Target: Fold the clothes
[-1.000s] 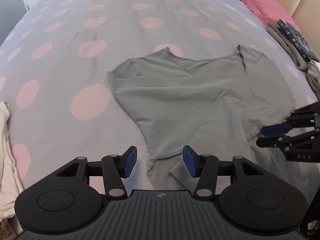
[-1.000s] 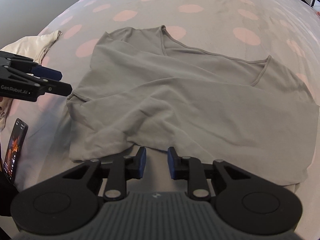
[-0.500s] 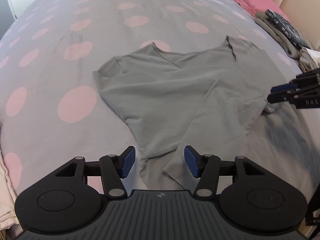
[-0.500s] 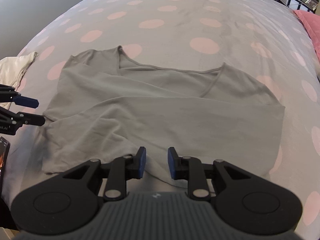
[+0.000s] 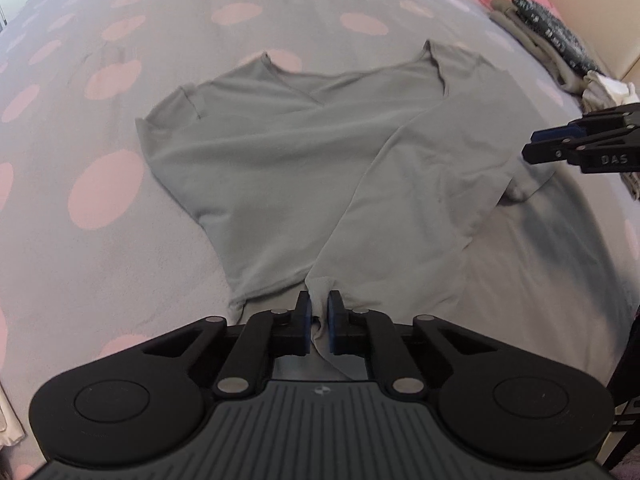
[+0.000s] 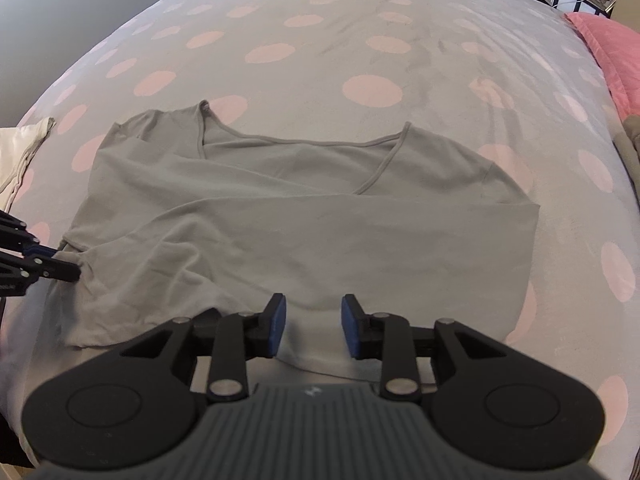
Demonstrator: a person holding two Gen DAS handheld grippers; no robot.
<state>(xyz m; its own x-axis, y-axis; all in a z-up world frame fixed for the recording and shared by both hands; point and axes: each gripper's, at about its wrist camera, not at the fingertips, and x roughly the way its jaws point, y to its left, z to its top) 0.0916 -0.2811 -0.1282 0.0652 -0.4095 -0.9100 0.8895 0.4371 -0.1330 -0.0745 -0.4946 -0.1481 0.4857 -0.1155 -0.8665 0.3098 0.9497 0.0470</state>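
One grey shirt [image 6: 304, 216] on polka-dot bedspread [image 6: 360, 32].

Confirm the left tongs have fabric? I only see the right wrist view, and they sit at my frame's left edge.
Observer: Yes. The left wrist view shows the left tongs shut on a raised ridge of the grey shirt at its near edge.
Operator: What's the grey lump off my right edge?
Observer: It's a stack of folded clothes with a dark patterned garment lying on top.
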